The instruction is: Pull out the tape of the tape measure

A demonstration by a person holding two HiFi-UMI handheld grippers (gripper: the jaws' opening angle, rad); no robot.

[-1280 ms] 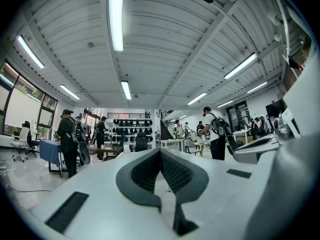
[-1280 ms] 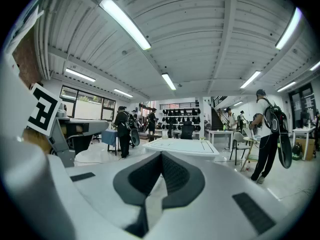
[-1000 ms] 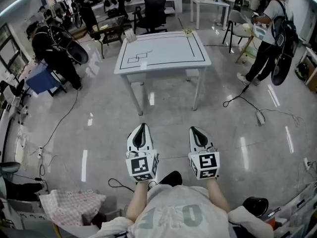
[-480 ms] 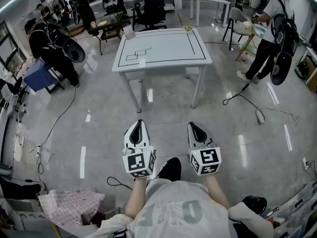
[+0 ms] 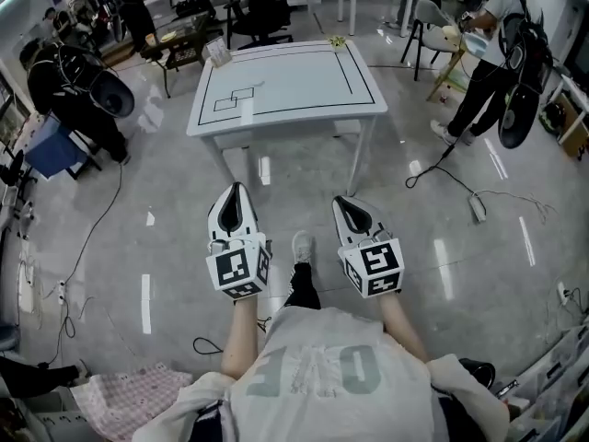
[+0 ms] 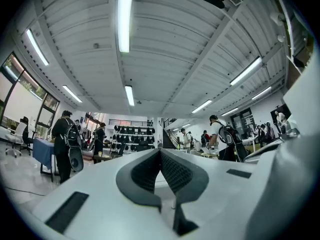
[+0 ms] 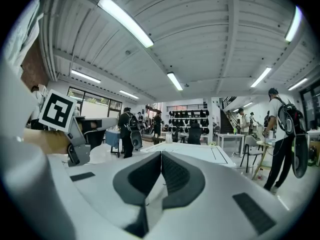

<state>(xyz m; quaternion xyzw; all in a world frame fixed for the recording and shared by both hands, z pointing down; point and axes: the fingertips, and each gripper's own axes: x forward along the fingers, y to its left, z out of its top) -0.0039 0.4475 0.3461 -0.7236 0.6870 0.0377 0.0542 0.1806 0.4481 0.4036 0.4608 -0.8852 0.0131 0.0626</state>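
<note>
Our left tool (image 5: 236, 188) and right tool (image 5: 340, 201) are both closed, empty — well short of the desk (image 5: 276, 72); a small yellowish item (image 5: 338, 40) sits at its far edge.

1. We see the left gripper (image 5: 235, 191) and the right gripper (image 5: 340, 203) in white, jaws padded dark grey.
2. Their cubes (image 5: 241, 273) carry black-and-white square markers.
3. Ahead of the jaws, the worktop (image 5: 304, 76) is white with black outlines.
4. Below the jaws, the floor (image 5: 166, 219) is glossy grey.
</note>
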